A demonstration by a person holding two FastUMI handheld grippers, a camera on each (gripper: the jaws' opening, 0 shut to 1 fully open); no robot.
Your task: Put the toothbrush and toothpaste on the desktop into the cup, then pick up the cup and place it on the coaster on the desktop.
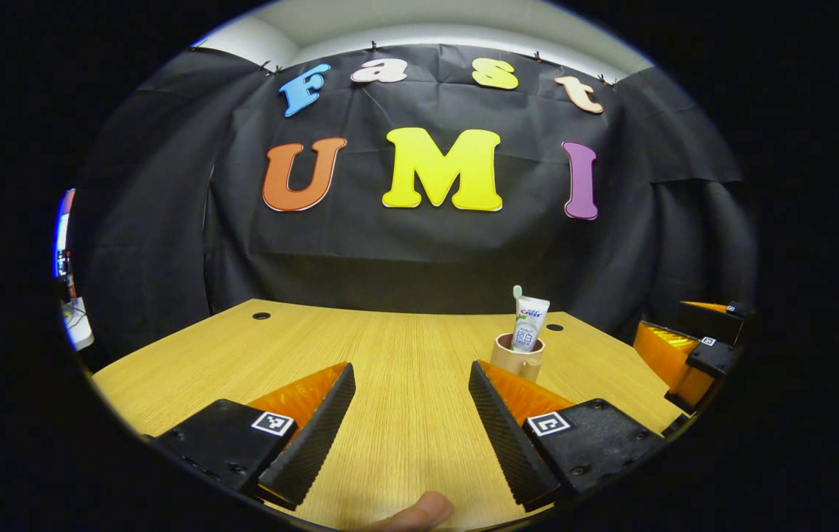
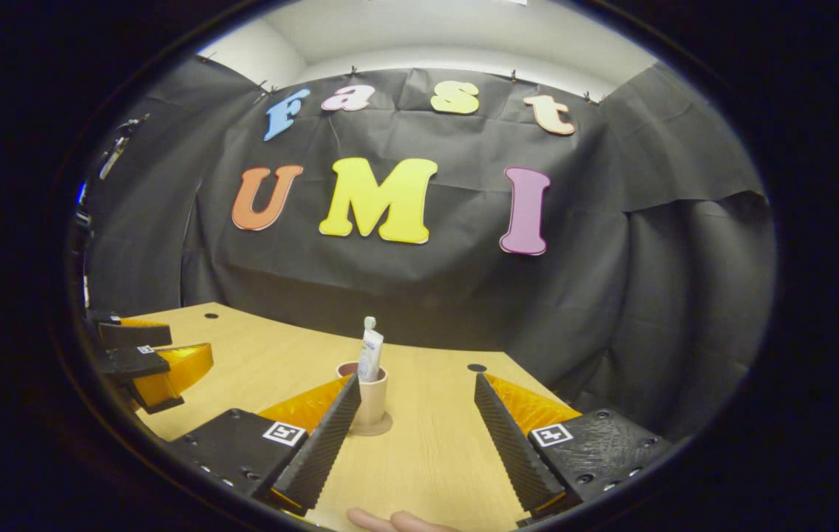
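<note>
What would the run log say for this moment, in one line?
cup: on coaster | toothpaste and toothbrush: in cup | left hand-held gripper: open | right hand-held gripper: open

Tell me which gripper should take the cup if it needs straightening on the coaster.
Right, probably. Both grippers are open and empty, but in the right gripper view the cup, on the coaster, stands close beside the right gripper; from the left gripper it looks farther off.

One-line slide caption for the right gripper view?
Open right gripper faces tan cup holding toothbrush and white toothpaste tube on round coaster.
</note>
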